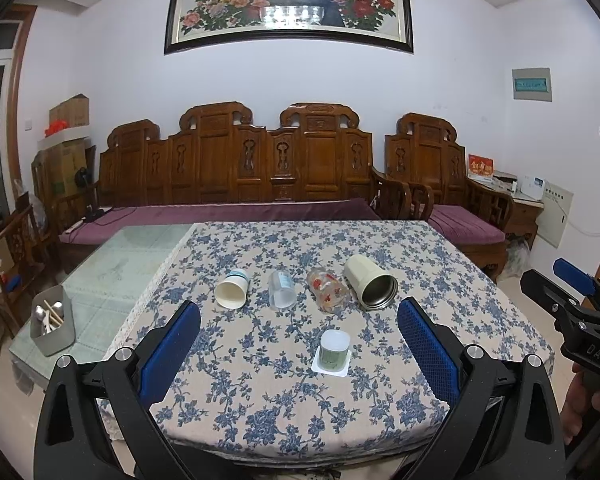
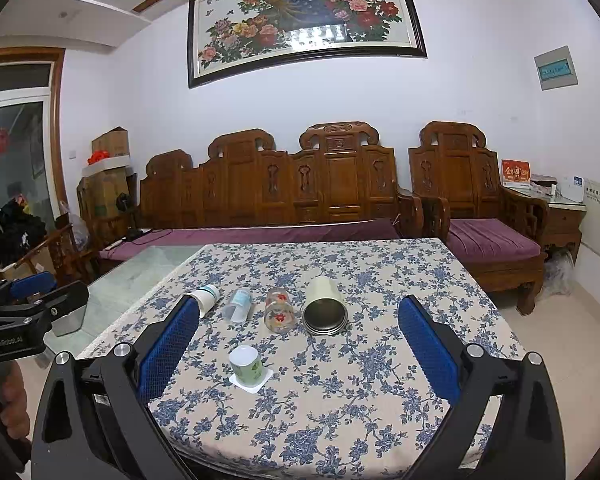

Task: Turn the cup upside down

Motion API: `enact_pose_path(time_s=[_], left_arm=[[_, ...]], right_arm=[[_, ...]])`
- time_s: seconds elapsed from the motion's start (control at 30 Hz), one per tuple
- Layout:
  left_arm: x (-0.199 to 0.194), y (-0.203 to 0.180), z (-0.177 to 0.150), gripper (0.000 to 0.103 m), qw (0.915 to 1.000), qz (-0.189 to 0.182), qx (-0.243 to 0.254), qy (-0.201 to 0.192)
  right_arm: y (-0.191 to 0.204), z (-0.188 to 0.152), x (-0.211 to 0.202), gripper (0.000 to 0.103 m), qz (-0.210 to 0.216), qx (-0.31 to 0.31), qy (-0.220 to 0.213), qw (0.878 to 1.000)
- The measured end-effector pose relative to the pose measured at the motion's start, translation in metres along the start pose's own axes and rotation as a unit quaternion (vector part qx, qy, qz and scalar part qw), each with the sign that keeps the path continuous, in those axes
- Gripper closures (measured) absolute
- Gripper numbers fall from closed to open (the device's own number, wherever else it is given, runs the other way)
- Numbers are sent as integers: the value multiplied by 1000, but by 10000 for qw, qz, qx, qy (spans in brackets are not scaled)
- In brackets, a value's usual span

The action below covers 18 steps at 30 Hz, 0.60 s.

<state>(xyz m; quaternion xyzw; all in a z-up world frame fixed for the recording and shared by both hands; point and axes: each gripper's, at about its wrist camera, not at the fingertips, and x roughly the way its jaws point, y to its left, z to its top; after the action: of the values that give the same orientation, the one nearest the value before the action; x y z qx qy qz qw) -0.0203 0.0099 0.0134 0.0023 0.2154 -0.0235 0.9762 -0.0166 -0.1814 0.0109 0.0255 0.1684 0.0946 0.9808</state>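
Note:
A small green-and-white cup (image 1: 333, 349) stands upside down on a white square coaster (image 1: 331, 368) on the flowered tablecloth; it also shows in the right wrist view (image 2: 246, 364). Behind it several cups lie on their sides in a row: a white paper cup (image 1: 232, 289), a clear plastic cup (image 1: 281, 289), a flowered glass (image 1: 327, 290) and a cream metal tumbler (image 1: 370, 282). My left gripper (image 1: 298, 340) is open and empty, held near the table's front edge. My right gripper (image 2: 298, 340) is open and empty, to the right of the left one.
A grey holder with chopsticks and spoons (image 1: 53, 320) stands on the bare glass tabletop at the left. A carved wooden sofa with purple cushions (image 1: 236, 184) runs behind the table. The right gripper shows at the edge of the left wrist view (image 1: 576, 304).

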Motion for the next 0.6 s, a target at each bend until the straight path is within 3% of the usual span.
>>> enact_pose_path(time_s=[0.6], left_arm=[[0, 0, 0, 8, 10000, -1, 8, 4]], right_arm=[[0, 1, -2, 3, 4, 19, -14, 10000]])
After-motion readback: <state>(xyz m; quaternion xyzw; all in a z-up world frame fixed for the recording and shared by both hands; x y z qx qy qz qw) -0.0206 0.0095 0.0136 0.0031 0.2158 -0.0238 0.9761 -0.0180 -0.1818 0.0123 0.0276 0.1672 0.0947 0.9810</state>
